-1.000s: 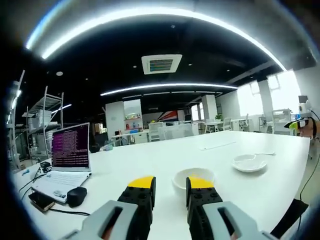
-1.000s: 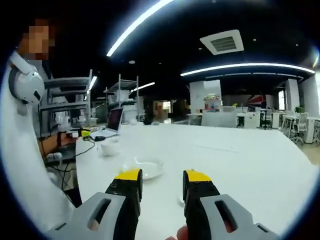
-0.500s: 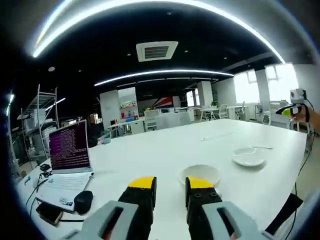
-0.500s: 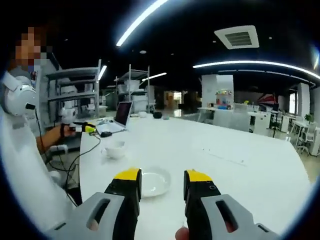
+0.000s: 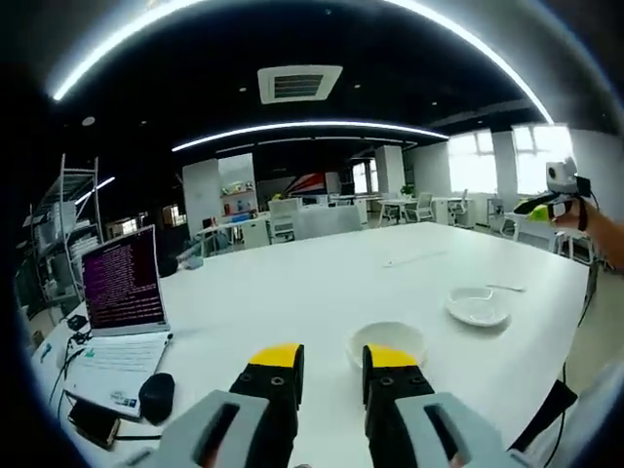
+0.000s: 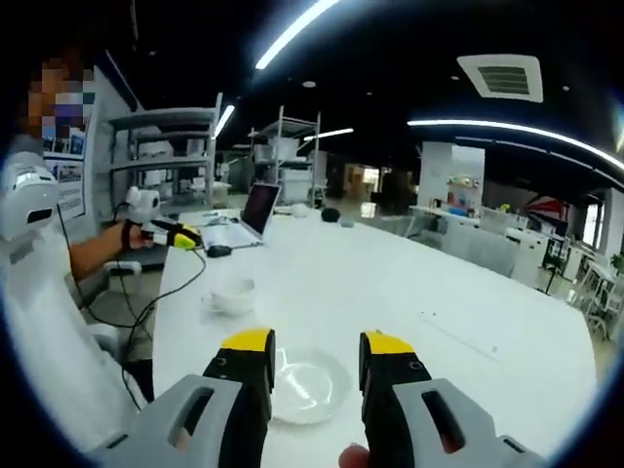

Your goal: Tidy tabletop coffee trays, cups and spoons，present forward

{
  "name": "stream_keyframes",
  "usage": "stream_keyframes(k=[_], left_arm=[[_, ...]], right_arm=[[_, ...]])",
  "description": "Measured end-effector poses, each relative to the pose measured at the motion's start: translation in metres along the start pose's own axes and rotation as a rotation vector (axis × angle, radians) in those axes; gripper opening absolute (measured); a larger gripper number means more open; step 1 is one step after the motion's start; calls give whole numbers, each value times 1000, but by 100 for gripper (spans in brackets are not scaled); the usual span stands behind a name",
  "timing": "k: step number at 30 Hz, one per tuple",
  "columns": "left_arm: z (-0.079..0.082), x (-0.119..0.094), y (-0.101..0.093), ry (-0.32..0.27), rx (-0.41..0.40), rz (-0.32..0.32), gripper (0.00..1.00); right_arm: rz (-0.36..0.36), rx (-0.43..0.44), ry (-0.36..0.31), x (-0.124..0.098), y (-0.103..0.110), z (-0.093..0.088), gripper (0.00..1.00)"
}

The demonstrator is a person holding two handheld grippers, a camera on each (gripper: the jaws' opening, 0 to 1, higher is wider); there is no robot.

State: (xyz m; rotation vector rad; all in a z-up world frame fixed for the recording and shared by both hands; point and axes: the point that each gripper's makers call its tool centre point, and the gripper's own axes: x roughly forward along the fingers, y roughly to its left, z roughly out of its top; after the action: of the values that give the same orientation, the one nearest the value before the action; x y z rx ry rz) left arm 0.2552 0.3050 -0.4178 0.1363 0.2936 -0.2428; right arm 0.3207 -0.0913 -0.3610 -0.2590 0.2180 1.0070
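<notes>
In the left gripper view, the left hand-held gripper is hovering with its jaws apart and empty; the cup is sitting just ahead, slightly right, on the white desk, the saucer farther right. A laptop is lying left.

In the right gripper view, the right hand-held gripper is gaping empty, the saucer lying straight ahead between its jaws, the cup beyond, left. The open office is stretching behind.

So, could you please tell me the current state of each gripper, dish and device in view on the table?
left gripper: open, holding nothing, above the table.
right gripper: open, holding nothing, over the saucer.
cup: upright on the table, just beyond the left gripper.
saucer: flat on the table, nothing on it.
laptop: lid open, screen lit.
mouse: resting beside the laptop.
</notes>
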Motion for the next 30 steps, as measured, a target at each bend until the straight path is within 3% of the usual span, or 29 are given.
stream_keyframes(k=[6,21,30], left_arm=[[-4,5,6,49,-7,5,26],[-12,25,-3,156,-22,-50,25],[-21,40,-8,255,-40,-76,25]], right_arm=[[51,-44,22,25,10,15,35],[122,-86,62,73,27,45,34],[162,-148,125,115,49,53,33]])
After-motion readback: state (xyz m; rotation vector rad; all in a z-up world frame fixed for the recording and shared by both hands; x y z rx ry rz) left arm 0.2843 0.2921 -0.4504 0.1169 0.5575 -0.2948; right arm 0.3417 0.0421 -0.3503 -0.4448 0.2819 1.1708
